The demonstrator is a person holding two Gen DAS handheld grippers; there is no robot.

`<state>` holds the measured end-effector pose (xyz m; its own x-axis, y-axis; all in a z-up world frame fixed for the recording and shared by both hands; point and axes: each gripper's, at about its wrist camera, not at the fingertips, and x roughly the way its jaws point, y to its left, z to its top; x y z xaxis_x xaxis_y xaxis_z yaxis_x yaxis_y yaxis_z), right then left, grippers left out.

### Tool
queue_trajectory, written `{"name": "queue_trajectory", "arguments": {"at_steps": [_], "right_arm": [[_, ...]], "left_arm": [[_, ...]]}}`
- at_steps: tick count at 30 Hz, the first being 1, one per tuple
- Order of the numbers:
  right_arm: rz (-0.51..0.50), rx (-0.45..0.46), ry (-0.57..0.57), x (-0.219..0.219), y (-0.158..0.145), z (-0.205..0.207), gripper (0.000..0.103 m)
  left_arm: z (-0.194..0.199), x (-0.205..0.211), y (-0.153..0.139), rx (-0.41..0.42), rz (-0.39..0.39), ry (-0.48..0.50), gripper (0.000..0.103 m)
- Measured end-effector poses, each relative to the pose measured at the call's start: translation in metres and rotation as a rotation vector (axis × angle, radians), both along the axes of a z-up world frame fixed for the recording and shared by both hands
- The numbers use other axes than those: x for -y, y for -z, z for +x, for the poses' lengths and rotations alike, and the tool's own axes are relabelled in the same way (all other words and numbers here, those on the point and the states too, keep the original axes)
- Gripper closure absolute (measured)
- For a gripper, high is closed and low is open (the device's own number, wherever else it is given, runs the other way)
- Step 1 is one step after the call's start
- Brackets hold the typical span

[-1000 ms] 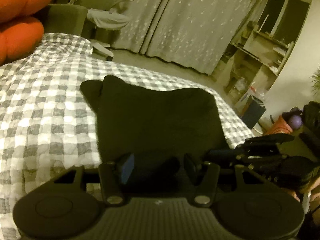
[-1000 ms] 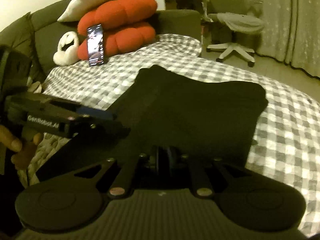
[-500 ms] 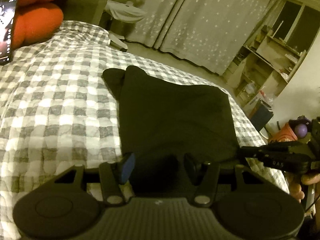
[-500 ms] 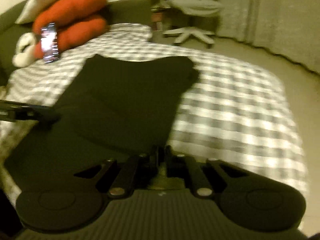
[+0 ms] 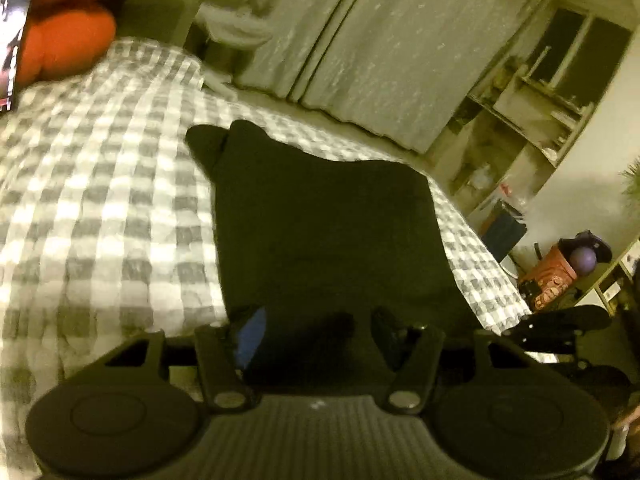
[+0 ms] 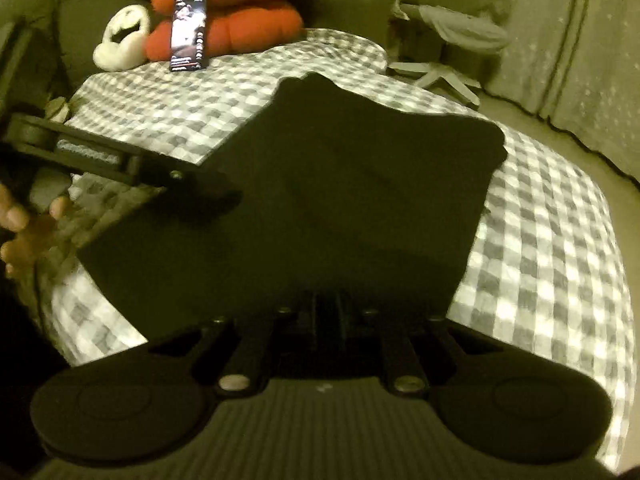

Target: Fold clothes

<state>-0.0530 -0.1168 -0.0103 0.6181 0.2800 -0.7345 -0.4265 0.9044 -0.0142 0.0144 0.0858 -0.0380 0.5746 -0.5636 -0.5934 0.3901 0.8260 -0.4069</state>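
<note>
The left hand-held gripper (image 5: 316,328) is seen at the near edge of the bed (image 5: 100,216), its jaws standing partly apart with the near hem of the black garment (image 5: 328,232) between them; they have just been opening a little, and whether the pads press the cloth cannot be told, since black fabric and black fingers merge in the dim light. The right hand-held gripper (image 6: 328,312) is drawn narrow, its fingers nearly together over the same near hem; a pinch on the cloth cannot be made out. The garment is laid flat on the checked bed cover, reaching from the near edge toward the middle. Both views are blurred. Only the right wrist view shows a hand (image 6: 24,228) on the left hand-held gripper's handle, a phone (image 6: 189,32) propped against orange cushions (image 6: 240,8) and a white plush (image 6: 120,36). Only the left wrist view shows open shelves (image 5: 520,120) by the curtains (image 5: 380,40), their contents too blurred to tell.
</note>
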Motion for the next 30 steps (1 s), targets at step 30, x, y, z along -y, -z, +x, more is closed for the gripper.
{"name": "queue_trajectory", "arguments": {"at_steps": [30], "right_arm": [[-0.022,0.011,0.025,0.035,0.002,-0.064,0.068]], "left_arm": [[-0.055,-0.004,-0.001,0.022,0.112,0.046,0.039]]}}
